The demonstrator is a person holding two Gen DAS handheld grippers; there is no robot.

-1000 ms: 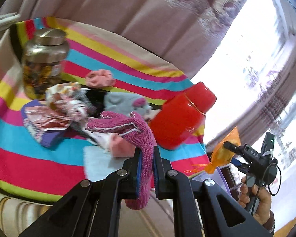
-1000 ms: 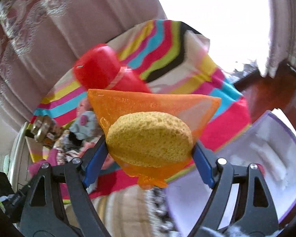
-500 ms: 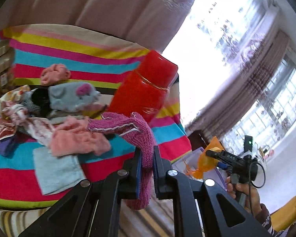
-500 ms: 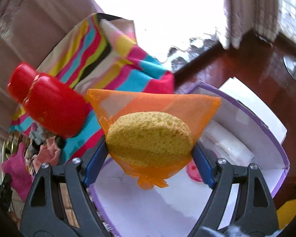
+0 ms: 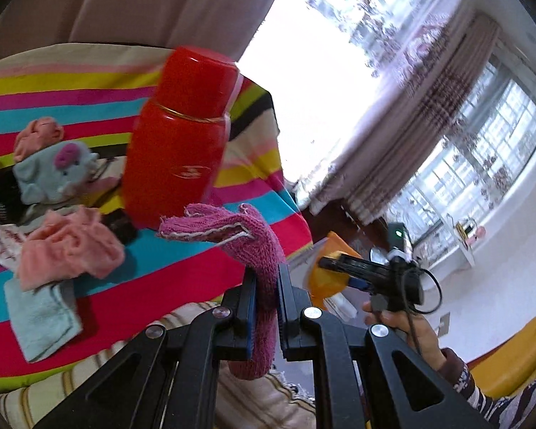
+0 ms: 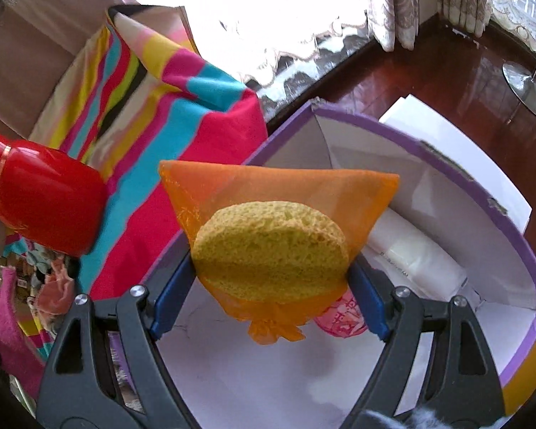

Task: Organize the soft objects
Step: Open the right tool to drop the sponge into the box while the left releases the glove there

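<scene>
Left gripper [image 5: 266, 296] clamped on a magenta knitted sock [image 5: 257, 250] beside the striped cloth. Right gripper [image 6: 269, 286] grips a yellow sponge in orange mesh bag [image 6: 271, 236] over the purple-rimmed white box [image 6: 511, 214].

A: What carried the things?
B: A striped cloth [image 5: 100, 82] w/ pink, yellow, blue & red bands, spread over a raised surface.
A: What lay on it?
B: A red flask [image 5: 177, 136] stood upright. Left of it, a soft heap: grey plush toy [image 5: 53, 171], pink cloth [image 5: 69, 246], pale blue cloth [image 5: 41, 316].
A: And the floor?
B: Dark wood floor [image 6: 428, 68] bore a purple-rimmed white box [image 6: 457, 171], just beside the cloth's edge.
</scene>
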